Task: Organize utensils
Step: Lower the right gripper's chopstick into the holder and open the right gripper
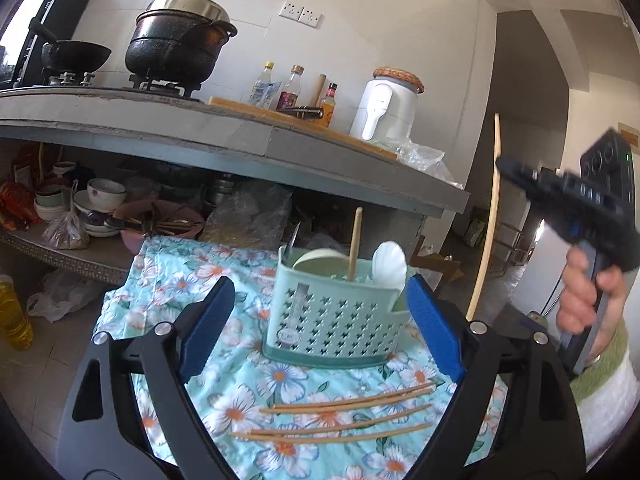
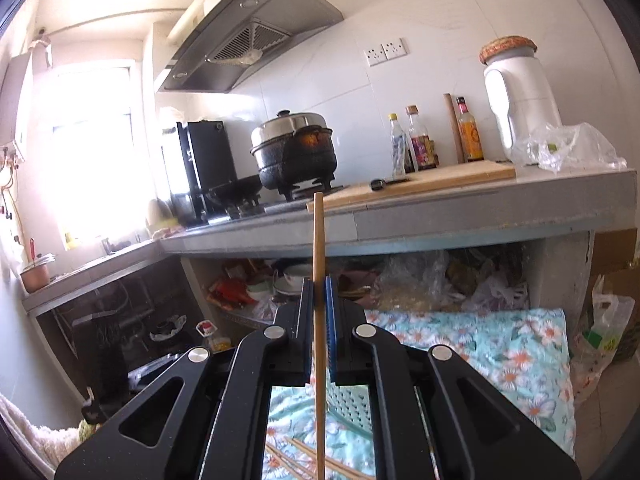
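A home kitchen; gas stove (image 1: 120,86) with black pot (image 1: 176,40), range hood (image 2: 248,36), sauce bottles (image 2: 420,144).

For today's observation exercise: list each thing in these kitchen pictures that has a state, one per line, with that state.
Left gripper: open, empty, aimed at the caddy.
Right gripper: shut on a chopstick, held upright.
Caddy: upright on the cloth, holding a spoon, one chopstick and a knife.
Loose chopsticks: lying flat on the cloth.
Pot: lidded, on the stove.
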